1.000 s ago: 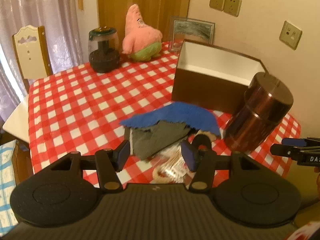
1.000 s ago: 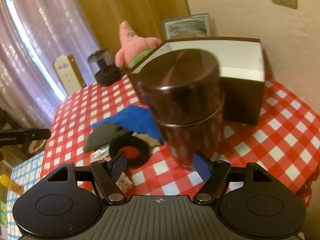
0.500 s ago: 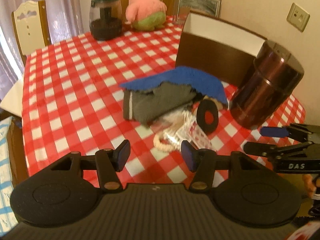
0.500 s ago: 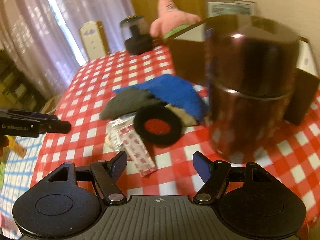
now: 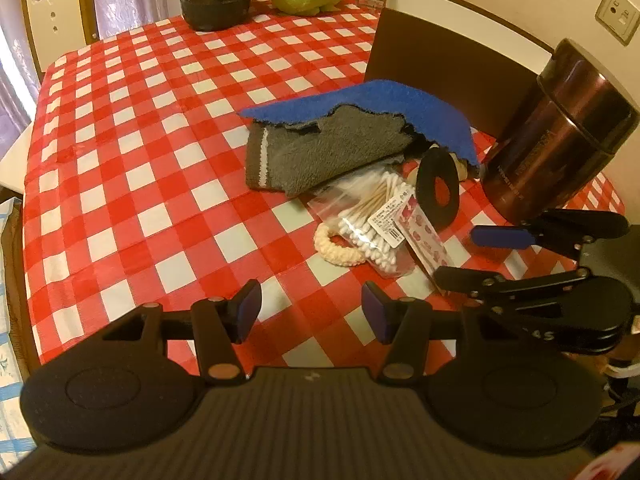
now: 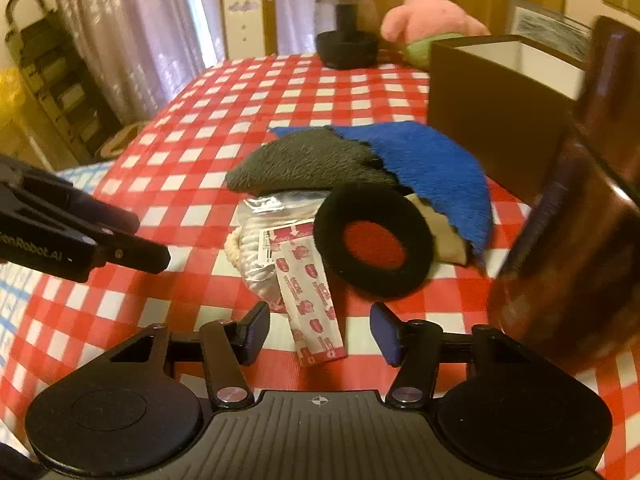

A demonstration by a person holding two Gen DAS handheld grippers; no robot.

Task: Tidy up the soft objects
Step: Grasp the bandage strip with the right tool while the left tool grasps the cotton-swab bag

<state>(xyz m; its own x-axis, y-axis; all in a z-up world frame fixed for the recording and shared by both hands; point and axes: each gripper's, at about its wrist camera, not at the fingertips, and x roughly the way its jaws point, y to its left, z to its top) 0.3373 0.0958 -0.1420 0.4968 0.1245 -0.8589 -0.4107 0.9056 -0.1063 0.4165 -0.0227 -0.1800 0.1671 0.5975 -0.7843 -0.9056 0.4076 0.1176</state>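
- Left wrist view: my left tongs (image 5: 311, 312) hang above the near edge of the worktop covered in red-and-white checked cloth (image 5: 132, 184), jaws moderately wide with nothing between them.
- The soft things lie in one heap ahead and to the right: a grey fleece cloth with a pale stripe (image 5: 320, 152) under a blue fleece cloth (image 5: 400, 104), a black foam ring (image 5: 438, 188) propped on edge, and a cream knitted hair tie (image 5: 340, 246) partly under a clear bag of cotton swabs (image 5: 372, 216).
- The open brown box with white lining (image 5: 444, 56) stands just behind the heap, and a dark brown metal canister (image 5: 556, 140) to its right.
- Right wrist view: my right tongs (image 6: 318, 330) are closing, with the near end of a pink-printed paper strip (image 6: 312, 300) lying between the jaws; the pads do not yet press on it.
- The black foam ring sits just beyond, right of centre.
- I judge this the approach to the first pick. Next I must choose a truly soft item, the ring or a cloth, rather than the strip, and carry it to the box.
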